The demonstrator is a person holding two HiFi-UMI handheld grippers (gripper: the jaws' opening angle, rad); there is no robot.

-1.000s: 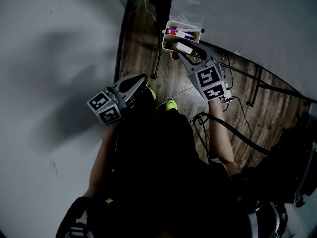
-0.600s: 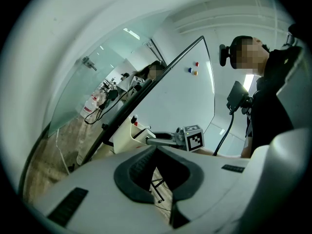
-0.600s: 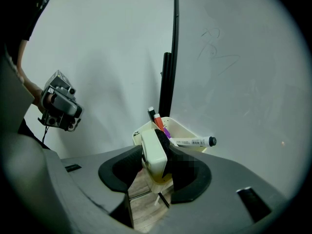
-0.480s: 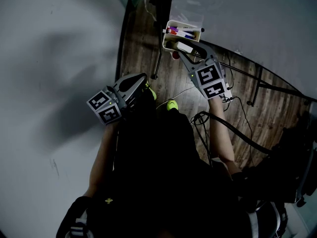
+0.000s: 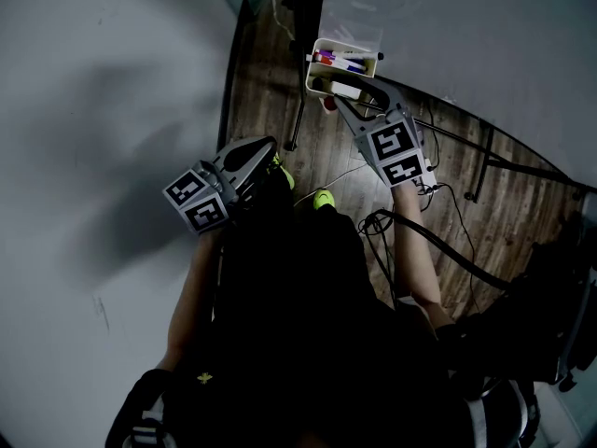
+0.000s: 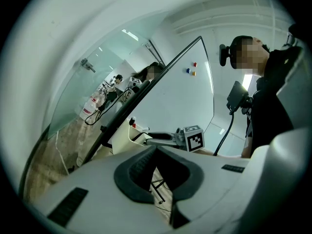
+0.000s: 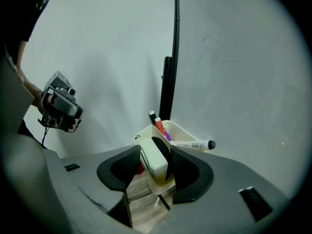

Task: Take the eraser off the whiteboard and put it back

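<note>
Wood floor (image 5: 317, 147), grey wall (image 5: 93, 110), whiteboard (image 5: 485, 54), eraser (image 7: 152, 161)

**Right gripper view: eraser between the jaws at the pen tray**

- Right gripper (image 7: 155, 155): jaws have just been opening. A white eraser (image 7: 152, 165) stands upright between the dark pads, its dark felt face toward the right-hand pad. No gap shows on either side.
- Directly behind it is a cream pen tray (image 7: 143, 137), fixed beside the black frame (image 7: 168, 82) of the whiteboard (image 7: 234, 82).
- Upright markers (image 7: 158, 124) sit in the tray. One white marker (image 7: 192, 145) lies across its rim, black cap pointing right.
- Faint scribbles show on the board.
- Wooden floor (image 7: 144, 213) shows below the jaws.
- Left gripper (image 7: 66, 115) is held against the pale wall (image 7: 107, 57).
</note>
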